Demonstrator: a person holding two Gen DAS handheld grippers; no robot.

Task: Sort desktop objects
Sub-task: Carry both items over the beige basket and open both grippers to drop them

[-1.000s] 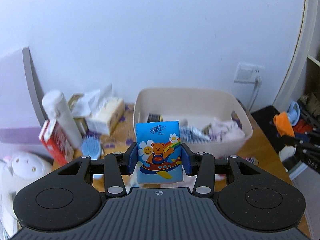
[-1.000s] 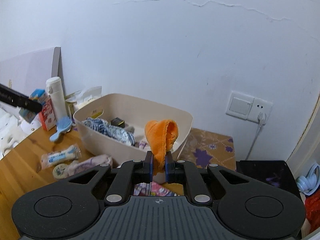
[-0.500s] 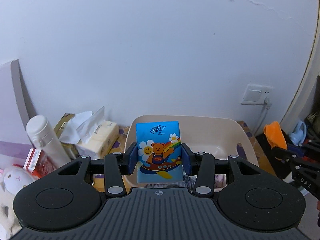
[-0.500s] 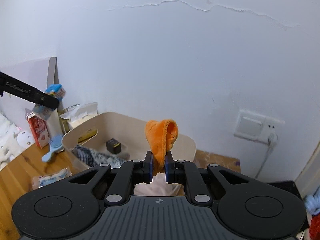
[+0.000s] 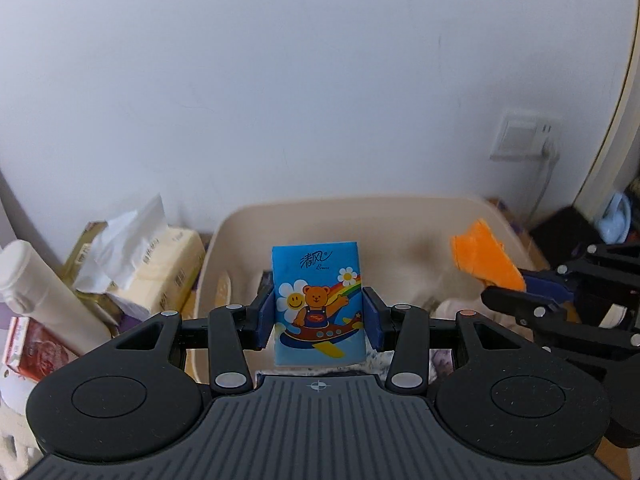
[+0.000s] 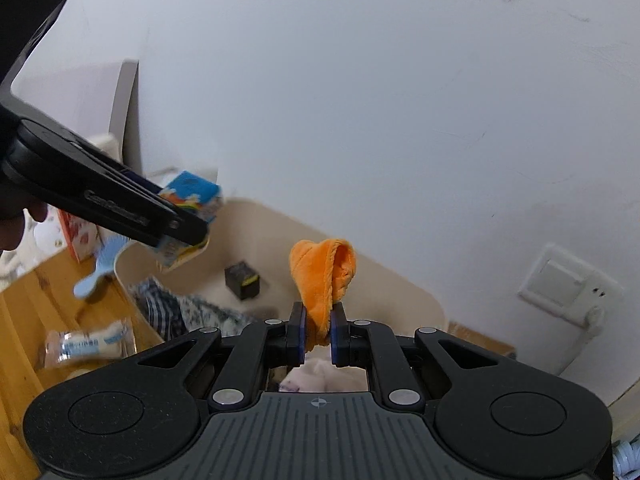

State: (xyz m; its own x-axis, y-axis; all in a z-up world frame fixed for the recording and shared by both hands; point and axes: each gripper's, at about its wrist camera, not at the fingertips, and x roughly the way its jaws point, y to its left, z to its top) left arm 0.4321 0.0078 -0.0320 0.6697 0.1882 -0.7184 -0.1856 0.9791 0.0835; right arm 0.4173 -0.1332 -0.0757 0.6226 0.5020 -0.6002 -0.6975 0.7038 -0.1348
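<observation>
1. Delivery step: my left gripper (image 5: 319,312) clamps the blue cartoon-bear tissue pack (image 5: 319,305); my right gripper (image 6: 318,334) pinches the orange plush cloth (image 6: 323,276).
2. Both hang over the beige plastic bin (image 5: 404,216) ahead; next I judge: lower, then release inside.

A plain white wall (image 6: 360,100) fills most of both views, marked by faint cracks. A white switch and socket plate (image 6: 568,284) is fixed low on it, with a plug and cord inserted. A wooden tabletop (image 6: 24,320) is seen at the lower left.
</observation>
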